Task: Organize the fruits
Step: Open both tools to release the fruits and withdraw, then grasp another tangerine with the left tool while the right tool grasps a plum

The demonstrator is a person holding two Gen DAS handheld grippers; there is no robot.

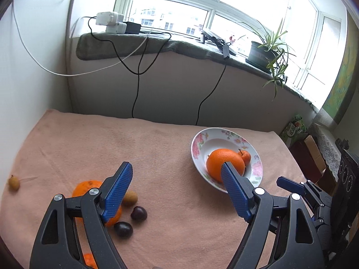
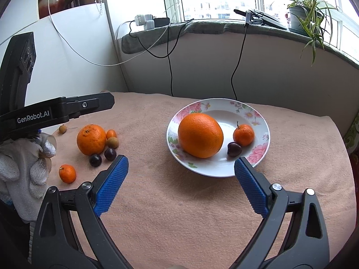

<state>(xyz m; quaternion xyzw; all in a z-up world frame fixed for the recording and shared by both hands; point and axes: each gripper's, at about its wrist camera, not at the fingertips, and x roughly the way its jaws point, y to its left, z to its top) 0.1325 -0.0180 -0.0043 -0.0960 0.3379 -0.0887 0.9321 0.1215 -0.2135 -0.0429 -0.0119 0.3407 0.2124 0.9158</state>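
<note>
A flowered plate (image 2: 215, 103) on the peach cloth holds a large orange (image 2: 200, 134), a small mandarin (image 2: 244, 134) and a dark cherry (image 2: 234, 149). My right gripper (image 2: 181, 160) hovers open just in front of the plate with nothing between its pads. To the left lie another orange (image 2: 91, 139), a mandarin (image 2: 67, 173), two dark cherries (image 2: 95, 159), longans (image 2: 112, 142) and a tiny orange fruit (image 2: 111, 133). My left gripper (image 1: 176, 165) is open and empty above the cloth. It hangs between the loose orange (image 1: 87, 188) and the plate (image 1: 202, 139).
A lone longan (image 1: 14, 183) lies at the cloth's far left. A gloved hand (image 2: 22, 168) holds the left gripper. A white wall borders the left side. Cables hang from the windowsill (image 1: 157, 42) behind, which also bears a potted plant (image 1: 260, 53). Boxes (image 1: 311, 152) stand to the right.
</note>
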